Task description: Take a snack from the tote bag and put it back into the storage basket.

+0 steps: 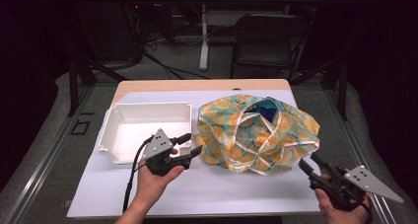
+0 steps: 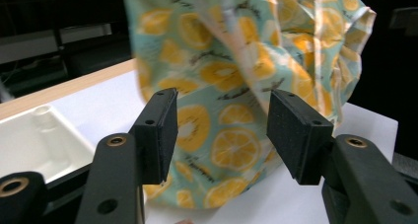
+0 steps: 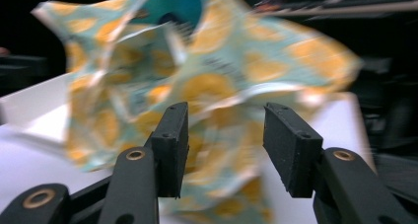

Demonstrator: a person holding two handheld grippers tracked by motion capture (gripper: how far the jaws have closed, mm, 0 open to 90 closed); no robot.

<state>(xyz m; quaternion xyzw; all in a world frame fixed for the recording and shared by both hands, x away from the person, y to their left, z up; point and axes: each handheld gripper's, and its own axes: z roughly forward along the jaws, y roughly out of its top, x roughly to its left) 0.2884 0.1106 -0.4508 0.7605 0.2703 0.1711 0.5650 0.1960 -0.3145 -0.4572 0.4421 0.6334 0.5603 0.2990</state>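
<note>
1. High view: the counter (image 1: 207, 184) carries a lemon-print bag (image 1: 256, 132) at centre right.
2. White tray (image 1: 143, 130) sits just left of the bag.
3. Left gripper (image 1: 192, 146) points at the bag's left edge, jaws released, gripping nothing.
4. Right gripper (image 1: 306, 164) faces the bag's right corner, jaws apart, empty.

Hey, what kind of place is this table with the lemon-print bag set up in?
Probably a lab or recording studio: dark surroundings, cables trailing over the floor, a folding chair behind, and a white-covered table set up for the work.
</note>
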